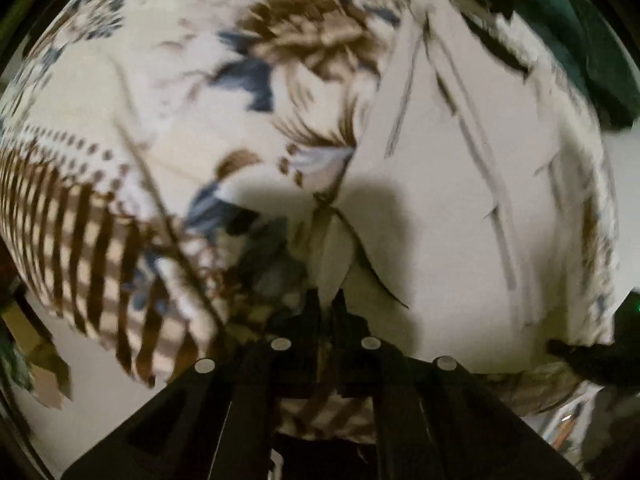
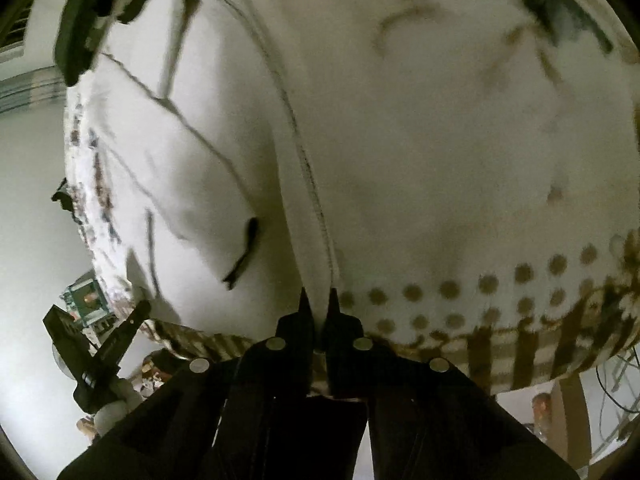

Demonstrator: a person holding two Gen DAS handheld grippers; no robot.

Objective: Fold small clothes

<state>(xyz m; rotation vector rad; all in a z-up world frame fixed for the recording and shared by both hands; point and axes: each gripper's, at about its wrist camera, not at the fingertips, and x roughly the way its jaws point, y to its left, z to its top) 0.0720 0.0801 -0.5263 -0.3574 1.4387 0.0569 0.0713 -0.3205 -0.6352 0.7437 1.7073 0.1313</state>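
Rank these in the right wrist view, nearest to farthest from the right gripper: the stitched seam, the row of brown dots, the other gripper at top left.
1. Stitched seam: pinched in the right gripper, centre.
2. Brown dots: just to the right, along the lower edge of the garment.
3. Left gripper: far off, upper left corner.

Little of what lies beneath can be seen: a pale, plain surface [image 1: 100, 384] shows in slivers past the edge of the printed cloth [image 1: 200, 92], which fills nearly both views. Whether it is a table, bed or floor, or whether the cloth lies flat on it, I cannot tell. A blurred dark green thing [image 1: 592, 40] sits by the cloth's far edge.
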